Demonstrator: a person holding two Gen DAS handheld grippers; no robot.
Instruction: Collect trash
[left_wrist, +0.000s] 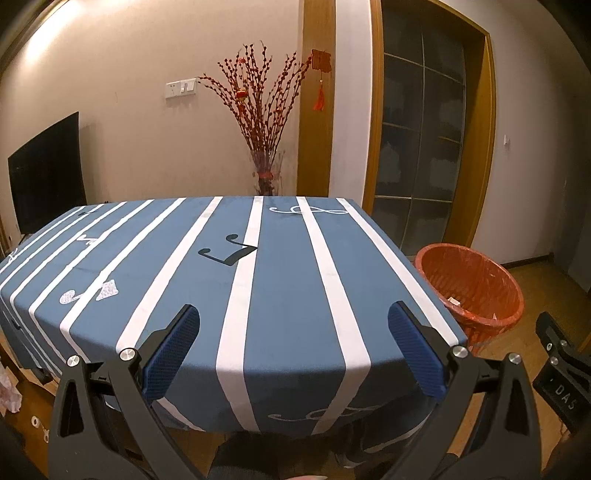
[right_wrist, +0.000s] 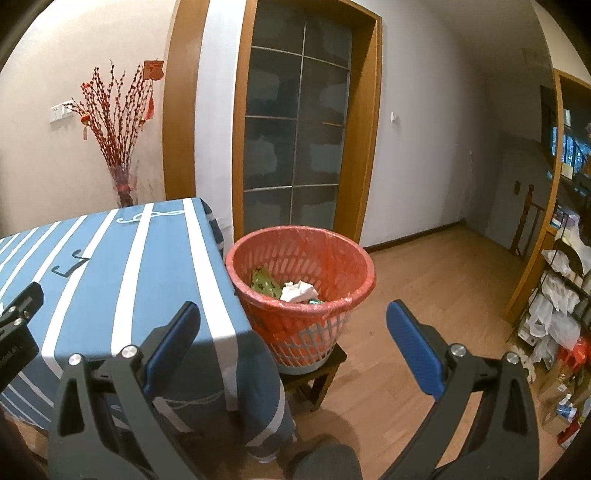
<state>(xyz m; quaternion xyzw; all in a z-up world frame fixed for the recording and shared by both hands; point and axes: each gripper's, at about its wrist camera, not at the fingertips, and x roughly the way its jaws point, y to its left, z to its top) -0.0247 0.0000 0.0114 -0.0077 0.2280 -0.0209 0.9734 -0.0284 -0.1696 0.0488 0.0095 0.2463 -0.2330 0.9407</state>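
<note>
A basket (right_wrist: 295, 254) lined with a red bag stands on a small dark stool (right_wrist: 314, 373) beside the table's right edge; the basket (left_wrist: 476, 284) also shows in the left wrist view. Inside lie crumpled white paper (right_wrist: 297, 290) and a green wrapper (right_wrist: 264, 282). My right gripper (right_wrist: 293, 332) is open and empty, hovering in front of the basket. My left gripper (left_wrist: 293, 338) is open and empty above the near edge of the table (left_wrist: 280, 288), which wears a blue cloth with white stripes and music notes. No loose trash shows on the cloth.
A glass vase of red branches (left_wrist: 264, 136) stands behind the table against the wall. A dark TV (left_wrist: 46, 170) is at the left. A glass door (right_wrist: 295, 129) lies behind the basket. Cluttered shelves with bags (right_wrist: 557, 314) line the right side. Wooden floor (right_wrist: 436, 295) spreads right of the basket.
</note>
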